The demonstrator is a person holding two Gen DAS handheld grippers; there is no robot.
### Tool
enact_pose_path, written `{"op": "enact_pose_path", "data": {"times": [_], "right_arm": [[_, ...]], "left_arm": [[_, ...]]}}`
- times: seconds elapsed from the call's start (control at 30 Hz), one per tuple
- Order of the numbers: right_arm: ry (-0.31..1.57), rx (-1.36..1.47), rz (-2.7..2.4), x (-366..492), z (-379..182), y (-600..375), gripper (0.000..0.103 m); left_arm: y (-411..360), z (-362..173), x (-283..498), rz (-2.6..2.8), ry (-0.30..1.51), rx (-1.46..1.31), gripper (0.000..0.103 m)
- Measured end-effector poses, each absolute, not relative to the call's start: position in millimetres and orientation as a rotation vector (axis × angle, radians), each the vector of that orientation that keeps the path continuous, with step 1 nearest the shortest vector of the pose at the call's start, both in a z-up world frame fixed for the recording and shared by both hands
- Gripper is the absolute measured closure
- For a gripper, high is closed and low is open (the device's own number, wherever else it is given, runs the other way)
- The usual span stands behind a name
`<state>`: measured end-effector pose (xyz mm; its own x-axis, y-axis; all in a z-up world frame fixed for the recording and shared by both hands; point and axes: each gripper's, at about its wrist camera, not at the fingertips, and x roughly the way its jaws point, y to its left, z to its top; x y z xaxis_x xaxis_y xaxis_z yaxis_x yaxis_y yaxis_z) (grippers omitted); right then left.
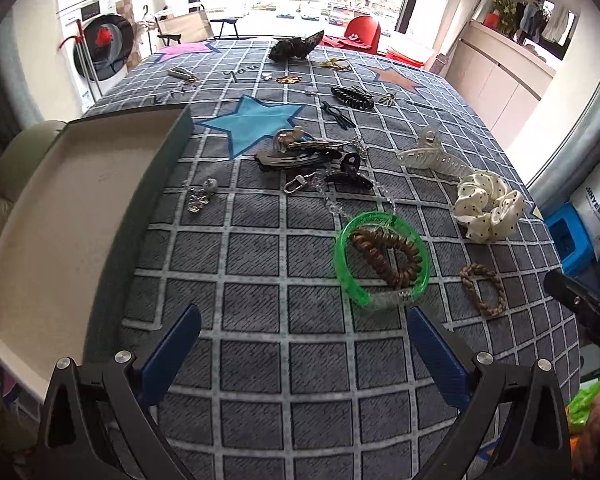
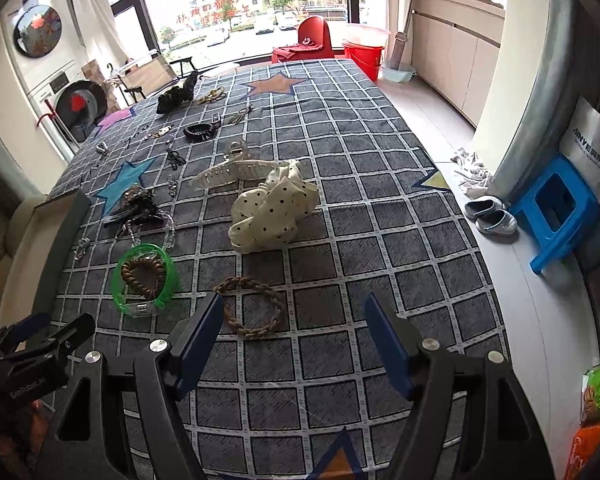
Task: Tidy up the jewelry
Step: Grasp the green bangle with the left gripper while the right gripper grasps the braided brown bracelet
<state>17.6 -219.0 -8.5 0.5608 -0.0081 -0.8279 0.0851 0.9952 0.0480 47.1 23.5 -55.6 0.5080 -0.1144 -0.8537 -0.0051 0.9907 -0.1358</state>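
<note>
Jewelry and hair accessories lie scattered on a grey checked tablecloth. A green bangle with a brown coil hair tie inside lies just ahead of my left gripper, which is open and empty. A brown braided ring lies just ahead of my right gripper, also open and empty. A white polka-dot scrunchie, a clear claw clip and a heap of dark clips lie farther out. An open box lid with a white inside sits at the left.
More small pieces, a black coil tie and a black lace item, lie toward the far end. The table edge drops off at the right, with a blue stool and slippers on the floor.
</note>
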Motion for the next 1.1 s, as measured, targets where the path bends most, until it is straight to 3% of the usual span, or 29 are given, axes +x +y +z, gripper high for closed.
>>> {"op": "enact_pose_path", "data": {"times": [0.1, 0.27, 0.3, 0.33, 0.6, 0.73, 0.83, 0.9, 0.97, 1.03, 1.07, 1.1], "right_arm": [[0.999, 0.090, -0.047, 26, -20, -221, 0.027], [1.040, 0.084, -0.007, 35, -39, -216, 0.027], [1.047, 0.077, 0.003, 35, -43, -214, 0.027], [1.053, 0.069, 0.011, 36, -46, -211, 0.027], [1.058, 0.005, 0.027, 40, -60, -197, 0.027], [1.055, -0.043, 0.017, 44, -66, -188, 0.027], [1.030, -0.073, 0.016, 44, -69, -183, 0.027], [1.023, -0.077, 0.016, 44, -69, -181, 0.027], [1.015, -0.079, 0.028, 43, -68, -180, 0.033], [1.007, -0.085, 0.039, 42, -66, -179, 0.056], [1.006, -0.084, 0.044, 42, -65, -178, 0.062], [1.005, -0.081, 0.049, 42, -65, -178, 0.076]], "left_arm": [[20, -63, 60, -0.076, 1.050, -0.120, 0.008], [18, -74, 74, -0.083, 1.071, -0.120, 0.009], [18, -76, 76, -0.088, 1.075, -0.121, 0.021], [18, -78, 79, -0.094, 1.088, -0.120, 0.023], [13, -83, 86, -0.115, 1.089, -0.085, 0.024], [9, -81, 85, -0.131, 1.088, -0.072, 0.033], [4, -79, 85, -0.164, 1.092, -0.073, 0.051], [1, -78, 85, -0.195, 1.095, -0.080, 0.077], [-3, -77, 85, -0.211, 1.098, -0.079, 0.084], [-3, -76, 83, -0.223, 1.091, -0.088, 0.094], [-3, -76, 83, -0.233, 1.095, -0.097, 0.095], [-2, -76, 82, -0.241, 1.099, -0.107, 0.095]]}}
